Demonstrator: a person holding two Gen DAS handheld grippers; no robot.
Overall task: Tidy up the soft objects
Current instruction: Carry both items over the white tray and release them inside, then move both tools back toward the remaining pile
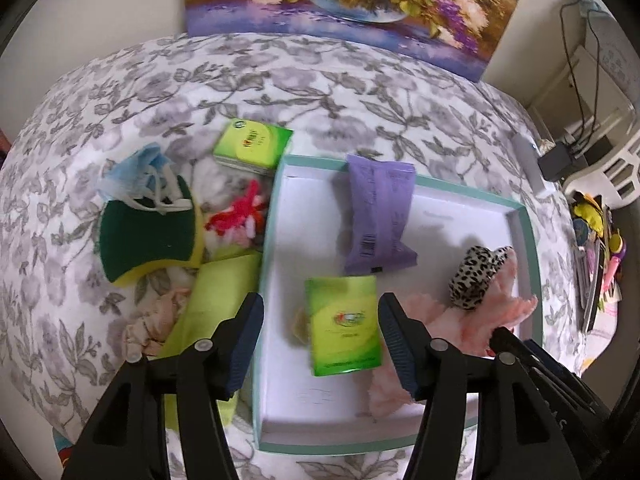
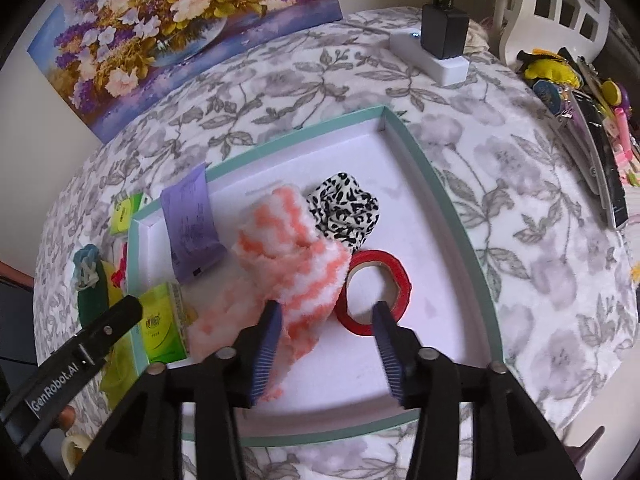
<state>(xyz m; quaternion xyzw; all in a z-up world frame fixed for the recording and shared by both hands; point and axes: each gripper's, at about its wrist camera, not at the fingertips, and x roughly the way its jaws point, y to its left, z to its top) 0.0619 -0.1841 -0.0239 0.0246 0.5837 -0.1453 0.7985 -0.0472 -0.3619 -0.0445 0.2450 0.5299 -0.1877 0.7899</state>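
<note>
A white tray with a teal rim (image 1: pixel 276 208) (image 2: pixel 440 200) lies on the floral bedspread. In it are a purple tissue pack (image 1: pixel 378 212), a leopard scrunchie (image 1: pixel 476 276), a pink-and-white fluffy cloth (image 2: pixel 292 264), a red tape roll (image 2: pixel 374 292) and a green tissue pack (image 1: pixel 344 326). My left gripper (image 1: pixel 320 312) is open above the green pack, its pads clear of it. My right gripper (image 2: pixel 327 314) is open over the edge of the fluffy cloth and the tape roll. Left of the tray lie a green sponge (image 1: pixel 148 236), a blue mask (image 1: pixel 136 176) and another green pack (image 1: pixel 252 148).
A red-and-pink yarn piece (image 1: pixel 240 216), a lime cloth (image 1: pixel 216 300) and a beige scrunchie (image 1: pixel 152 320) also lie left of the tray. A flower painting (image 1: pixel 352 4) leans at the back. A power strip with a charger (image 2: pixel 440 48) and mixed clutter (image 2: pixel 580 92) are at the right.
</note>
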